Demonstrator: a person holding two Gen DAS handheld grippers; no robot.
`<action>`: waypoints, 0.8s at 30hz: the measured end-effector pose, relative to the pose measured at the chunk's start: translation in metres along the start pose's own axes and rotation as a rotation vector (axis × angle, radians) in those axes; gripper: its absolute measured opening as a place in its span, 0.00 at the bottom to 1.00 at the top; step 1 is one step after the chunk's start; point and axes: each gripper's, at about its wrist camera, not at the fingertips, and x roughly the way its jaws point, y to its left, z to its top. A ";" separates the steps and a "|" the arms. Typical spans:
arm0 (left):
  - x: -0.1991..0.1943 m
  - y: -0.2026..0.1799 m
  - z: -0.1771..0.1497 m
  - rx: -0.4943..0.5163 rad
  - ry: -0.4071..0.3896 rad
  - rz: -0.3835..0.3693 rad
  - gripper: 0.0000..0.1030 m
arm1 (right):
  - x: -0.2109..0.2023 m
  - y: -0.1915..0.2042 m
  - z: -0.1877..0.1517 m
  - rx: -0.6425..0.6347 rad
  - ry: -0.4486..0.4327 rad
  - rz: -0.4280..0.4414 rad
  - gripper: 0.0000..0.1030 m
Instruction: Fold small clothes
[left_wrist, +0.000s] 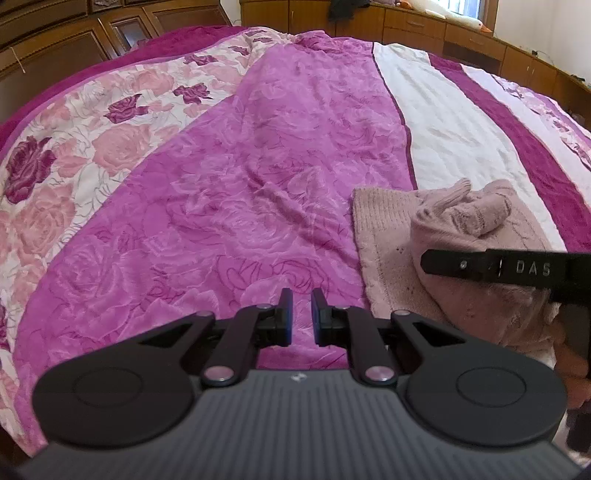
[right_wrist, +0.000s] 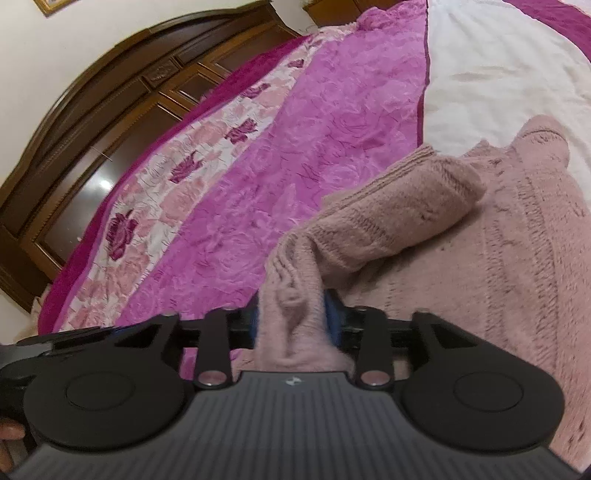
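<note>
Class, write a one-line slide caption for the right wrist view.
Right gripper with a pink sweater fold between its jaws, over a magenta bedspread.

One pink knit sweater (right_wrist: 461, 266), one floral bedspread (left_wrist: 229, 206), two tools.

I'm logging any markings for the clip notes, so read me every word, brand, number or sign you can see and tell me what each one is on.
"DAS": white letters on the black finger of the right claw, seen from the left wrist over the pink sweater.
A small mark just left of those letters: too blurred to read.
A small pale logo on each claw body, left claw: a symbol, no readable text.
Nothing else bears writing.
</note>
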 end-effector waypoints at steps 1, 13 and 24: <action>0.000 -0.001 0.001 0.000 -0.004 -0.004 0.13 | -0.003 0.002 -0.001 -0.002 -0.005 0.003 0.49; -0.006 -0.030 0.023 0.016 -0.062 -0.083 0.13 | -0.098 -0.009 -0.023 -0.057 -0.161 -0.084 0.58; 0.009 -0.069 0.026 0.099 -0.038 -0.159 0.13 | -0.149 -0.079 -0.029 0.104 -0.273 -0.230 0.60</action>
